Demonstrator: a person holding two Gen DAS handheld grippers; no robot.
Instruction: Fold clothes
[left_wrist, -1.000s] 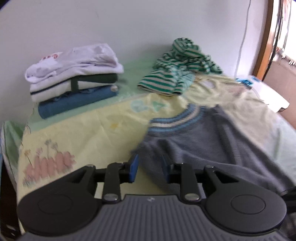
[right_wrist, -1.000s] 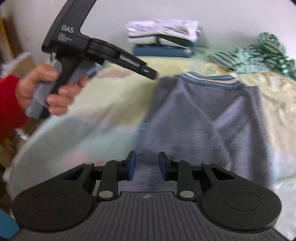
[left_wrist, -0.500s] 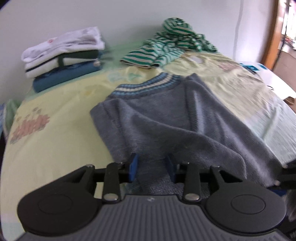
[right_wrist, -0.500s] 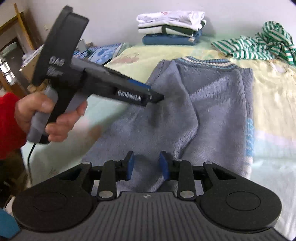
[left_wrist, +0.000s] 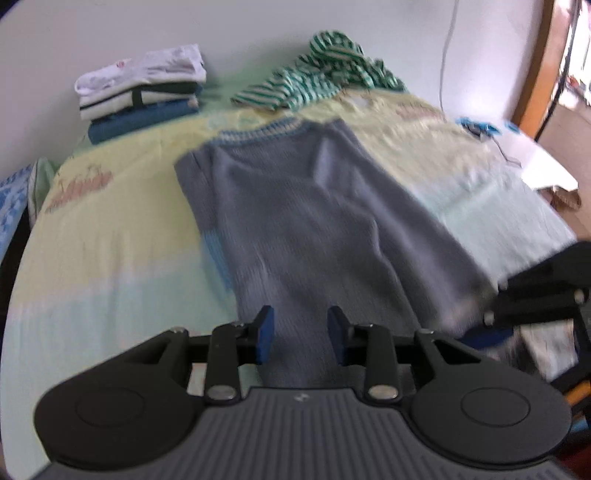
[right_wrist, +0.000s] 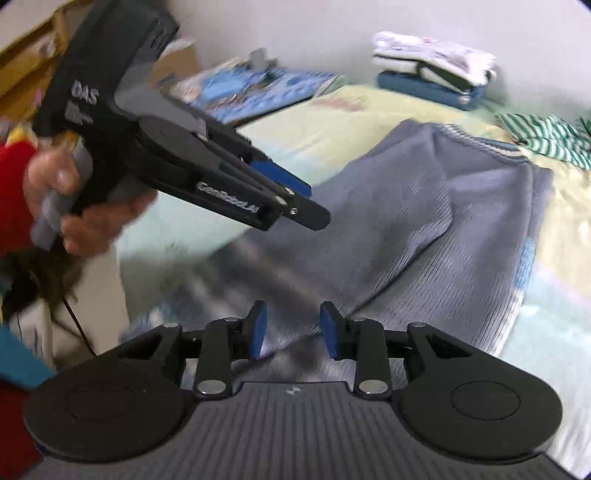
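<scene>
Lying: a grey-blue knitted sweater (left_wrist: 314, 221) is spread on the bed (left_wrist: 110, 229), neck end toward the far wall, hem end toward the grippers.
Sweater look: ribbed knit; the collar (left_wrist: 273, 129) is banded in pale cream and light blue; a light blue patch shows at one side edge, seen at the left in the left wrist view and at the right in the right wrist view.
Sweater shape: long and narrow, with the sides turned in over the body; a raised fold runs lengthwise down the middle, clearest in the right wrist view (right_wrist: 424, 229). The near end is blurred.
Bed cover: pale yellow with a faded pink print near the far left corner, shading to pale green nearer the cameras.
Left gripper (left_wrist: 301, 334): fingers apart with a clear gap, blue pads facing each other, hanging over the hem end of the sweater; the cloth lies below the gap and the pads do not press it.
Right gripper (right_wrist: 290, 328): jaws opening, blue pads apart, over the near edge of the sweater; nothing is pinched between them.
Person: a hand (right_wrist: 74, 199) with a red sleeve (right_wrist: 13, 199) grips the left gripper's handle at the left of the right wrist view.
Folded stack (left_wrist: 142, 92): white, dark-striped and blue garments piled at the far edge against the wall.
Striped garment (left_wrist: 325, 74): green and white, crumpled, beyond the collar and apart from the sweater.
</scene>
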